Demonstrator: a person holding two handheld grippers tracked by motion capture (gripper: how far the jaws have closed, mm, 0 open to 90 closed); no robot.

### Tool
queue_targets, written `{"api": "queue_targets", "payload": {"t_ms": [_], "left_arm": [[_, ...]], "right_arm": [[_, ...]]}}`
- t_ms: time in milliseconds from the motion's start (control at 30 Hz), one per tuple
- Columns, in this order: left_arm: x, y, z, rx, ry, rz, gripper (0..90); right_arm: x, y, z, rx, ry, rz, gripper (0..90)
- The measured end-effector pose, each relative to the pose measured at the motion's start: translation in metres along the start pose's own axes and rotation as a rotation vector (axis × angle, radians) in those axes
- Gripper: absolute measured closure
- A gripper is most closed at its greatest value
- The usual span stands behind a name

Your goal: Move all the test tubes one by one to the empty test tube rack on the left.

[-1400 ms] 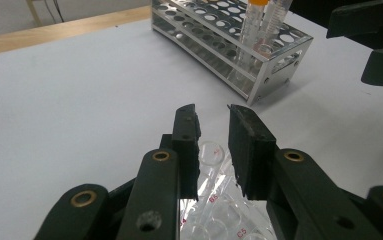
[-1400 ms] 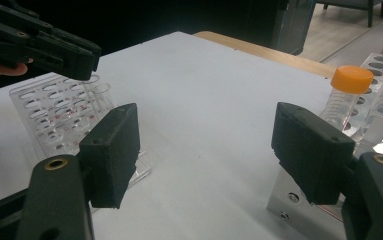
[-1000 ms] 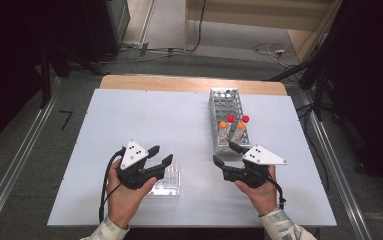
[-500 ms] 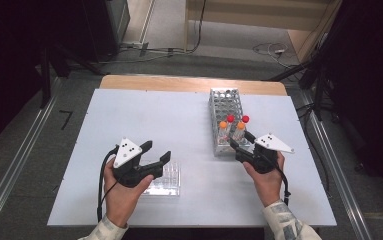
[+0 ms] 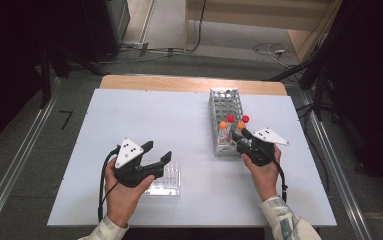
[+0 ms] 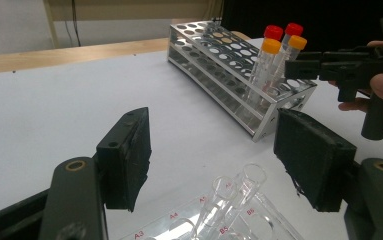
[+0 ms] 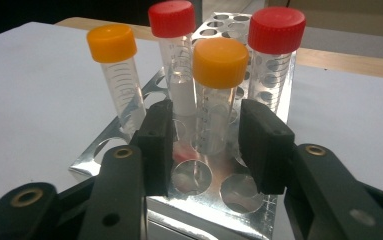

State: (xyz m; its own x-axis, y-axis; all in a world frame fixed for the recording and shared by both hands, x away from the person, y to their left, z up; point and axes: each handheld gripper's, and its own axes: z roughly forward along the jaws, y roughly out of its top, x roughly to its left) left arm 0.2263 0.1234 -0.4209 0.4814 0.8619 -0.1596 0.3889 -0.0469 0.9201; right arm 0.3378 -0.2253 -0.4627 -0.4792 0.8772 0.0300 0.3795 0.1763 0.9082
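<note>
Tube (image 7: 214, 95) with an orange cap stands upright in the metal rack (image 5: 225, 107), in the rack's near end, and the right gripper (image 7: 206, 137) has its two jaws either side of the clear body below the cap. The jaws have just been closing with this tube between them; in the right gripper view a narrow gap shows on each side, so the pads are not pressing on it. Three more capped tubes stand close by in the same end of the rack: a second orange one (image 7: 116, 75) to the left in that view, and two red ones (image 7: 176, 55) behind. The rack lies right of the worktop's middle, running from near its far edge toward the person, and most of its holes are unfilled. The right hand (image 5: 264, 172) comes in from the near right edge of the table (image 5: 144, 115), with the right gripper's tips at the rack's near end. Well apart, toward the near left of the worktop, the left gripper (image 5: 156, 152) hangs just over a clear plastic tray (image 5: 169, 180) with its jaws standing wide and nothing between them. In the left gripper view, uncapped clear tubes (image 6: 231, 197) lean in that tray, whose slots carry red labels.
</note>
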Motion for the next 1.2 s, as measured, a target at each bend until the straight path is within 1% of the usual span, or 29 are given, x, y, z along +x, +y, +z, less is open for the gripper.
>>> {"api": "queue_targets", "payload": {"t_ms": [367,500,633,767,833,900,1067,1200], "left_arm": [[0.0,0.0,0.001,0.0,0.0,0.0,32.7],[0.0,-0.001,0.001,0.002,0.002,-0.002,32.7],[0.001,0.0,0.001,-0.005,0.005,-0.001,30.8],[0.001,0.0,0.0,-0.011,0.012,-0.005,28.5],[0.001,0.0,0.0,-0.009,0.013,-0.005,27.2],[0.001,0.0,0.0,-0.007,0.013,-0.004,27.2],[0.0,0.001,0.0,-0.007,0.01,-0.003,27.1],[0.0,0.002,0.0,-0.011,0.007,-0.006,27.2]], "right_arm": [[-0.003,0.0,0.008,0.003,0.004,0.005,70.2],[-0.002,0.003,0.005,-0.006,0.005,0.001,70.9],[-0.002,0.012,-0.002,-0.045,0.01,-0.005,70.9],[-0.001,0.024,-0.013,-0.088,0.014,-0.013,70.9],[-0.001,0.029,-0.019,-0.104,0.018,-0.01,70.9],[-0.002,0.033,-0.025,-0.123,0.026,0.004,71.0],[0.002,0.04,-0.038,-0.15,0.047,-0.004,71.0],[0.008,0.04,-0.045,-0.148,0.075,-0.008,71.1]]}}
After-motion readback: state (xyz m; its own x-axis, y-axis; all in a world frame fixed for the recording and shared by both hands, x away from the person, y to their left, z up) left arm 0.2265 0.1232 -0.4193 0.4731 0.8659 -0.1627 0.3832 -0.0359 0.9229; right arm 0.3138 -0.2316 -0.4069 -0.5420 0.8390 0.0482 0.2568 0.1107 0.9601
